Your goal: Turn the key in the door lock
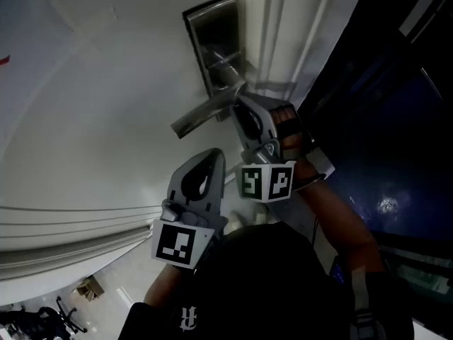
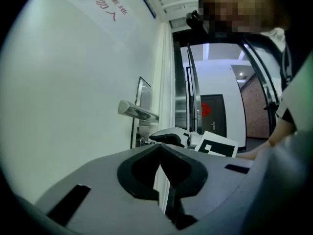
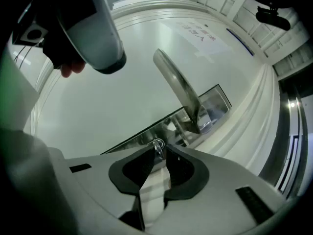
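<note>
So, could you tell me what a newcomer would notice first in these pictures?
Most striking is the silver lever handle jutting from its metal plate on the white door. Just below the handle, the right tool is closed on a small key with a ring, at the lock. The left tool is held back, nearer the person, shut and empty.

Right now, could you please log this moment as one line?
right gripper: shut on key at lock plate | left gripper: shut, empty, off door
</note>
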`<state>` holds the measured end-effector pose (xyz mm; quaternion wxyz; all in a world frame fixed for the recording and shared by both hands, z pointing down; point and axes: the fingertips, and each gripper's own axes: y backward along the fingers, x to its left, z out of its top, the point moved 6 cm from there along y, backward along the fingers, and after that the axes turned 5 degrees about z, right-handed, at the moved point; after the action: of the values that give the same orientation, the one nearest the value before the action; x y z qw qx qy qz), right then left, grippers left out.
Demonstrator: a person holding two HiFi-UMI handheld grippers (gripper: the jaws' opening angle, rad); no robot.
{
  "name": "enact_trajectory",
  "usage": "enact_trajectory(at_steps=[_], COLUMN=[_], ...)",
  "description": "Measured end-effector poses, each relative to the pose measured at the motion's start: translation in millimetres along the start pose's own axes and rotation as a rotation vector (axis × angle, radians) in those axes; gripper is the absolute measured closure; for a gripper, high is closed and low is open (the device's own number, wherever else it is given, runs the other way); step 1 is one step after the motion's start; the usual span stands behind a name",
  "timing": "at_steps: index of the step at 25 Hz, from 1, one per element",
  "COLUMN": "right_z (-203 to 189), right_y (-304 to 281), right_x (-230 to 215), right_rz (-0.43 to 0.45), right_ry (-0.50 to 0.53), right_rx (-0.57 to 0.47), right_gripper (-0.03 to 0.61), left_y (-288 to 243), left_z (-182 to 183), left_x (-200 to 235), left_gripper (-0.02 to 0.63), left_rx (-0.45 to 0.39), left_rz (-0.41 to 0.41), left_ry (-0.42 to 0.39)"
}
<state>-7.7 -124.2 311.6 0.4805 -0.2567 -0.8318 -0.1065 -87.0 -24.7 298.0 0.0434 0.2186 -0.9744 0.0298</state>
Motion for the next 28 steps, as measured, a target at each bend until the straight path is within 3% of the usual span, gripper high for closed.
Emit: enact_trajectory(at_steps=[3, 6, 15, 19, 23, 28], right_z=[-5, -8, -28, -36, -40, -42], right_y=[-1, 0, -3, -4, -8, -5], right_x=[0, -4, -13, -12, -13, -17], right_rz=[0.041, 0.088, 0.325, 0.421, 0.486, 0.533], right_ry=[-0.150, -0.388, -1.402, -1.753, -1.942, -1.907], right_rx=[0.010, 0.001, -0.120, -0.163, -0.235, -0.305], right_gripper=[0.553, 0.557, 0.555, 0.555, 0.555, 0.554], left_y=[1, 2, 0, -3, -6, -9], left_z=[1, 2, -1, -2, -3, -4], left_x=[2, 3, 2, 0, -1, -4], left_gripper=[0.606, 0.606, 0.606, 0.606, 0.606, 0.606], left_rx=[-0.006, -0.011, -0.008, -0.004, -0.003, 0.002], left_rz=[0.023, 0.038, 0.043, 0.039, 0.039, 0.038], left_ry=[-0.004, -0.006, -0.004, 0.000, 0.004, 0.009])
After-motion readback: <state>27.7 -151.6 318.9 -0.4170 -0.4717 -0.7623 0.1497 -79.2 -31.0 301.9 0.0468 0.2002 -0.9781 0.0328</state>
